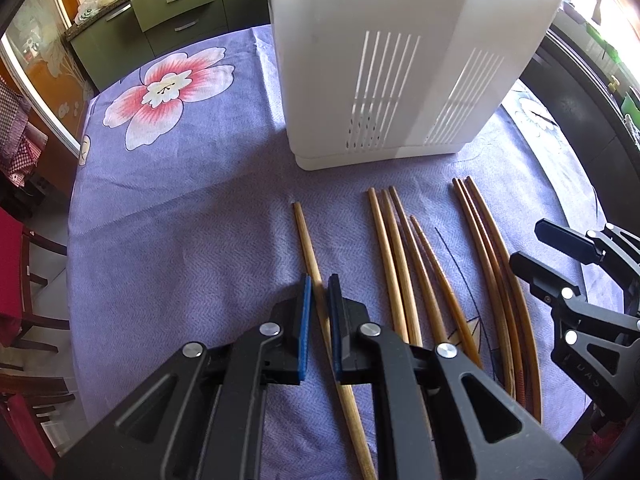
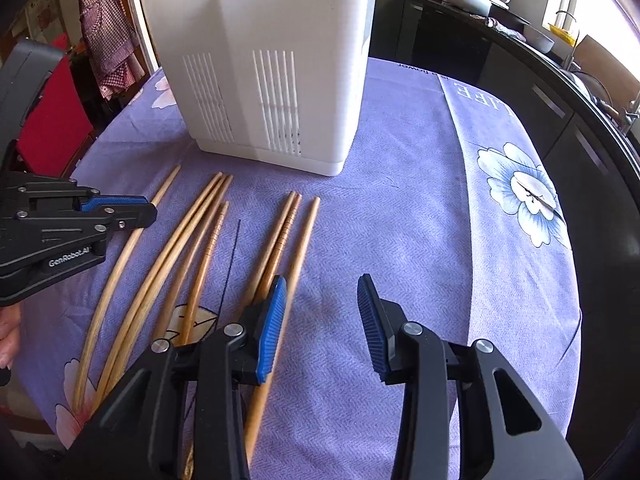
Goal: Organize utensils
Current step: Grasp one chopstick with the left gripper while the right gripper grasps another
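Left gripper point(image 1: 320, 292) low over surface point(image 1: 180, 220), pointing 12 o'clock, narrow, straddling lone chopstick point(image 1: 306, 236). Right gripper point(image 2: 322, 304) wide, holding nothing, rightmost chopstick point(image 2: 308, 232) beside its left finger. White holder point(image 2: 260, 60) at 12.

White slatted utensil holder point(image 1: 400, 60), tan and darker brown chopsticks point(image 1: 400, 264), purple tablecloth point(image 1: 180, 220) with pink-white flower print point(image 1: 168, 92), black tools with blue pads point(image 2: 272, 328).

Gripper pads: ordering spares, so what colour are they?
Blue, ribbed pads on black fingers; clearest in the right wrist view.
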Available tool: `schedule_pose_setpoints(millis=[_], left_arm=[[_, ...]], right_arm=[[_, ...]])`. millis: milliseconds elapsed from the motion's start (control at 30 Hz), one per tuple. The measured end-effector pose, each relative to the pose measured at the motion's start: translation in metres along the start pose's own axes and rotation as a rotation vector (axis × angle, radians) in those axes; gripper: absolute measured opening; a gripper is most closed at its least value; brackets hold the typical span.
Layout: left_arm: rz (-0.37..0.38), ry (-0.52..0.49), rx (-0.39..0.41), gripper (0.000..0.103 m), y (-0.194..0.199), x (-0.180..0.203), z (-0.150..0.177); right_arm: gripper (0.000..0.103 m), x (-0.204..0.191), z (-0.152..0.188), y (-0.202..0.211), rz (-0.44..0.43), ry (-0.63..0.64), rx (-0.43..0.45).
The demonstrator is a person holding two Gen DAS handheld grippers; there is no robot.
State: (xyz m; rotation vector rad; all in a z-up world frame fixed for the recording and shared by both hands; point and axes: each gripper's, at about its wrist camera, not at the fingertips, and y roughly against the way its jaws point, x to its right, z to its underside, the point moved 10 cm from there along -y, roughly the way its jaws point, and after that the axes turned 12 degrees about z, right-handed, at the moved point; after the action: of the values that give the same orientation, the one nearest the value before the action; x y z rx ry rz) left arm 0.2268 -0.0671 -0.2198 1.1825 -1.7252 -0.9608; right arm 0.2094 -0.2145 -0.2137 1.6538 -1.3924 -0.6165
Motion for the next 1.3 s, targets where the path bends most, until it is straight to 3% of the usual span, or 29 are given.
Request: schedule_pose_setpoints(millis=[267, 467, 600, 1133, 1200, 1300], left_arm=[[0.001, -0.004, -0.001, 0.009, -0.001, 0.001, 0.000], [-0.002, -0.001, -0.002, 0.009, -0.001, 0.002, 0.000], [0.014, 0.008, -0.015, 0.009, -0.001, 0.002, 0.000], [0.006, -0.006, -0.074, 0.009, -0.002, 0.007, 0.010], [0.004, -0.007, -0.074, 0.009, -0.002, 0.008, 0.010], [0.010, -0.003, -0.074, 0.008, -0.002, 0.008, 0.010]], right_arm=[[0.038, -0.002, 0.001, -0.008, 0.000, 0.001, -0.018], [0.024, -0.015, -0.009, -0.014, -0.031, 0.026, -0.038], [0.022, -0.012, -0.016, -0.019, -0.078, 0.000, -0.096], [0.019, -0.015, -0.016, -0.020, -0.036, 0.025, -0.089], [0.009, -0.014, -0.017, -0.020, -0.046, 0.006, -0.085], [0.007, -0.010, -0.018, -0.020, -0.082, -0.026, -0.091]])
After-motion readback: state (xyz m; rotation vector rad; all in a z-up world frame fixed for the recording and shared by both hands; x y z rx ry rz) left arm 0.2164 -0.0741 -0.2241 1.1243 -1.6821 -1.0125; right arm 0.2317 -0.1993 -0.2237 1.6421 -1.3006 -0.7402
